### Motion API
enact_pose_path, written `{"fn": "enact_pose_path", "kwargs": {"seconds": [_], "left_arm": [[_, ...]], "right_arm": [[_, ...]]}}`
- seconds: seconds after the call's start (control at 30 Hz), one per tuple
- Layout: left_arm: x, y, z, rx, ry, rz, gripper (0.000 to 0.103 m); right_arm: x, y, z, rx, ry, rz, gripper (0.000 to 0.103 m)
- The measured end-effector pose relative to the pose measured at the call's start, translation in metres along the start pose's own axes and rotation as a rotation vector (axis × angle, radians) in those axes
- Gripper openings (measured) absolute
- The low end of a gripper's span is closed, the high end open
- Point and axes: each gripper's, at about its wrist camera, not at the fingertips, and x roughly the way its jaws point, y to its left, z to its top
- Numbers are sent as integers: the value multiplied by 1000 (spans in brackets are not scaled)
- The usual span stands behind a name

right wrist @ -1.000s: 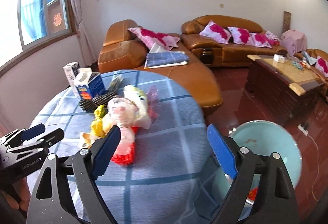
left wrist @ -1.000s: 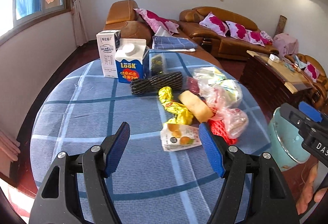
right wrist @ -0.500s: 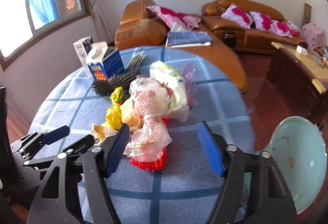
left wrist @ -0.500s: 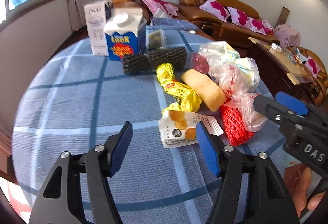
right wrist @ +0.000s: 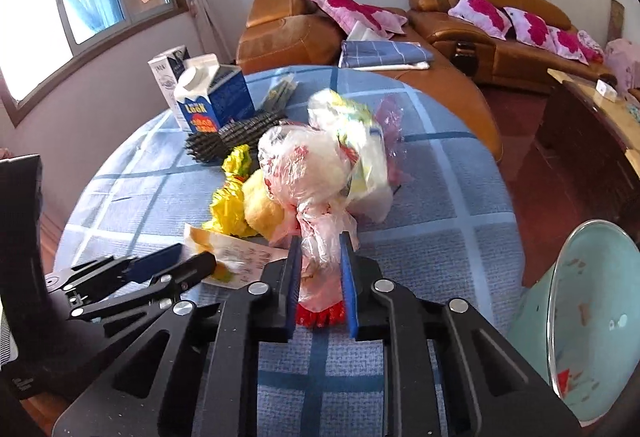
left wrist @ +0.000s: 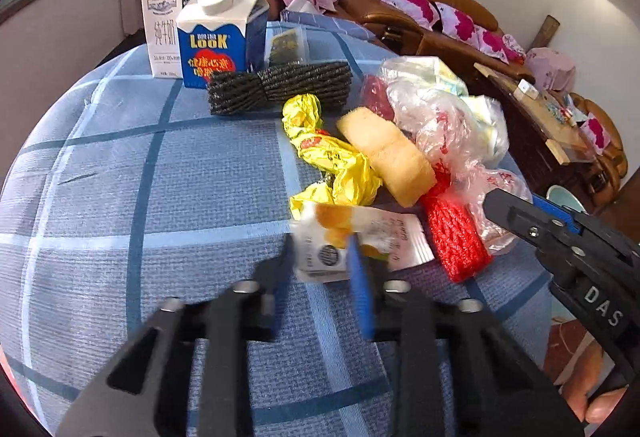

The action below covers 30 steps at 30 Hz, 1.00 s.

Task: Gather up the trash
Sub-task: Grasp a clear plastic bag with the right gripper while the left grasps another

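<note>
Left wrist view: left gripper [left wrist: 320, 257] jaws closing on the white snack wrapper [left wrist: 360, 237] at the near edge of the trash pile on the blue checked tablecloth [left wrist: 120, 197]. Right gripper [right wrist: 320, 269] jaws closing, pads already pinching the clear plastic bag [right wrist: 308, 173] above the red net [right wrist: 320, 313]. Risk: thin film may slip or tear, and the bag may drag the yellow wrapper [right wrist: 232, 205] or sponge [left wrist: 388, 157] off before reaching the teal bin [right wrist: 592, 317].

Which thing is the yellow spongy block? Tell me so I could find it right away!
Look at the round table with the blue checked cloth and find the heap of rubbish in its middle. The yellow spongy block lies there between the crinkly yellow wrapper and the clear plastic bags. It is the only thick, soft, pale yellow slab; everything around it is thin and crumpled.
</note>
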Motion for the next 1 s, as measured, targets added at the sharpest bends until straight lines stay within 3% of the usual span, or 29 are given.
{"fn": "enact_pose_path", "kwargs": {"seconds": [0.27, 0.53, 0.57, 0.6, 0.67, 0.8, 0.87, 0.9, 1.0], "left_arm": [[-23, 1, -2, 6, -44, -16, 0], [-47, -1, -4, 51, -86, 1, 2], [-45, -1, -5, 53, -80, 3, 11], [-41, -1, -5, 50, -70, -6, 36], [-30, 4, -2, -7, -56, -13, 67], [-1, 8, 4, -69, -1, -47, 63], [12, 5, 3, -62, 19, -13, 53], [13, 2, 4, -51, 27, -42, 40], [9, -1, 4, -30, 5, -38, 17]], "right_arm": [[-34, 10, 3, -18, -81, 39, 17], [-67, 8, -1, -24, -148, 12, 17], [-69, 7, -2, -23, -151, 3, 17], [-72, 4, -4, -18, -156, -11, 17], [-75, -3, -5, -1, -162, -33, 17], [-80, -20, -7, 45, -165, -62, 17], [-81, -26, -7, 57, -168, -74, 17], [-81, -28, -7, 58, -169, -78, 17], [-81, -33, -8, 65, -170, -91, 17]]}}
